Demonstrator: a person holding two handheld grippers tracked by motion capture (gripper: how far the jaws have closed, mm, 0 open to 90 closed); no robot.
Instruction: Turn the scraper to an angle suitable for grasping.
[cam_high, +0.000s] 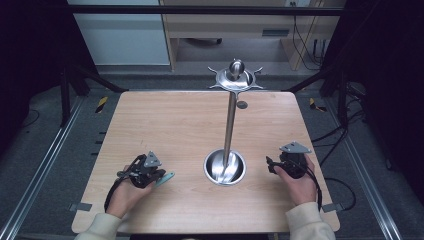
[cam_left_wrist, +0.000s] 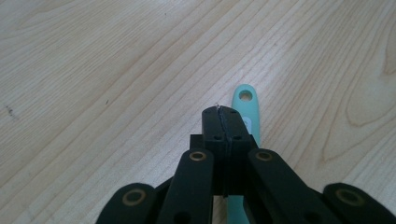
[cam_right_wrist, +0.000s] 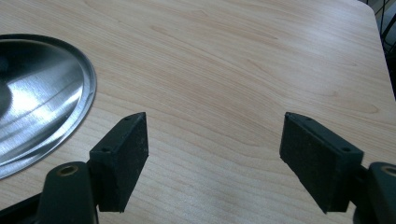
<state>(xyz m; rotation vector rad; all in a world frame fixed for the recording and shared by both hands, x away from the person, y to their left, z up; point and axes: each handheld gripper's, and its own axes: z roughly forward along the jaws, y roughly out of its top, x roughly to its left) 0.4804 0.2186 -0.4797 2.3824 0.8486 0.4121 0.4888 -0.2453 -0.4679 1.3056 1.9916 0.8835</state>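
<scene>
The slim mint-green plastic handle with a hanging hole at its tip (cam_left_wrist: 246, 108) looks light, stiff and slightly slick, best pinched mid-shaft; it lies flat on the light wooden table (cam_high: 165, 120) at the near left, under the left gripper (cam_left_wrist: 223, 112), whose jaws meet; the right gripper (cam_right_wrist: 214, 154) gapes empty.

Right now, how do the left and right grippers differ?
The left gripper has its jaws shut, pads together; the right gripper has its jaws wide apart. The left gripper sits over a teal handle, whose holed end pokes past the tips, though I can't tell if it is pinched; the right gripper has bare table between its jaws. Both are black and held low over the wood.
</scene>
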